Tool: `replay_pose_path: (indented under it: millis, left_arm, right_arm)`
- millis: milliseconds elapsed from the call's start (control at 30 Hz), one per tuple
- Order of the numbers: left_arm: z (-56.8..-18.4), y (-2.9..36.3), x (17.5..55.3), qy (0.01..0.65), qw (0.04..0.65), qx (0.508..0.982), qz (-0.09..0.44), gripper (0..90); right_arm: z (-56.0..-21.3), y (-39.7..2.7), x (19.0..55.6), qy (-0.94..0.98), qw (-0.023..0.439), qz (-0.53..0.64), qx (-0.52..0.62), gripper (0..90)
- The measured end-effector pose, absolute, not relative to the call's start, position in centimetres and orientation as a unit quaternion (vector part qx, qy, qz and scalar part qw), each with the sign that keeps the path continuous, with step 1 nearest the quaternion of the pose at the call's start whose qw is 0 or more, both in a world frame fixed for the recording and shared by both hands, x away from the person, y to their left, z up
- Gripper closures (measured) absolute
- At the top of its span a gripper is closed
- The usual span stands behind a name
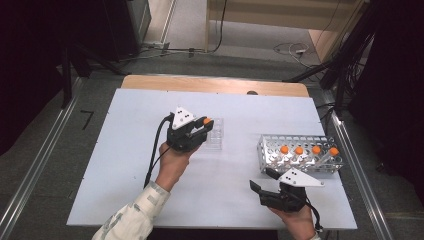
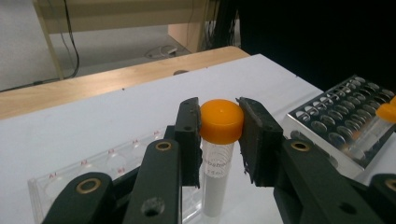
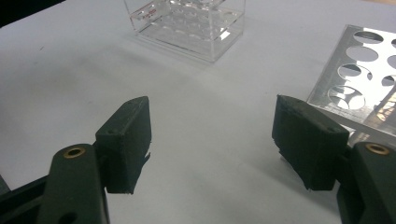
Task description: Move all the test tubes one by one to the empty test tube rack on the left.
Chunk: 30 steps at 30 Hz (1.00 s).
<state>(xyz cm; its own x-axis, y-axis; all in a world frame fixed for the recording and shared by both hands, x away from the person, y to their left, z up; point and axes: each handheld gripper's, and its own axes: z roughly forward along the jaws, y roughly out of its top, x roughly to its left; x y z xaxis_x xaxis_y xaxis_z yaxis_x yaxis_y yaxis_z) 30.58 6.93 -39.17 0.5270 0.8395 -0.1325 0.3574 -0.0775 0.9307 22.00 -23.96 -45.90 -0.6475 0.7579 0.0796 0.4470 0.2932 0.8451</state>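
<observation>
The right gripper [image 1: 261, 180], nearest, hovers with fingers spread above the counter [image 1: 125, 150]; the left gripper [image 2: 219, 135] pinches an orange-capped tube [image 2: 217, 158] upright beside a clear rack [image 1: 216, 134].

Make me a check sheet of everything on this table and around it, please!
Surface: white table, wooden strip at far edge.
Job's things: metal rack holding four orange-capped tubes; clear plastic tray; one orange-capped tube in the left tool.
Clutter: nothing seen.
Grippers: left tool shut on the tube's cap, beside the tray; right tool open, over bare table near the rack.
Cables: black cable trailing from left tool; loose wires on the floor.
Surroundings: grey floor, metal rails, dark stands.
</observation>
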Motion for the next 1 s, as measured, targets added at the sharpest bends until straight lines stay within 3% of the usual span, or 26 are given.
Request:
replay_pose_path:
  millis: [433,1000]
  left_arm:
    - [-38.3,6.1,32.6,0.434,0.525,0.688,0.25,70.4]
    - [-40.8,5.3,33.3,0.435,0.498,0.703,0.262,70.2]
  right_arm:
    - [-45.9,-24.5,22.0,0.781,0.174,0.457,0.389,26.9]
    - [-45.9,-24.7,22.0,0.779,0.174,0.459,0.392,27.0]
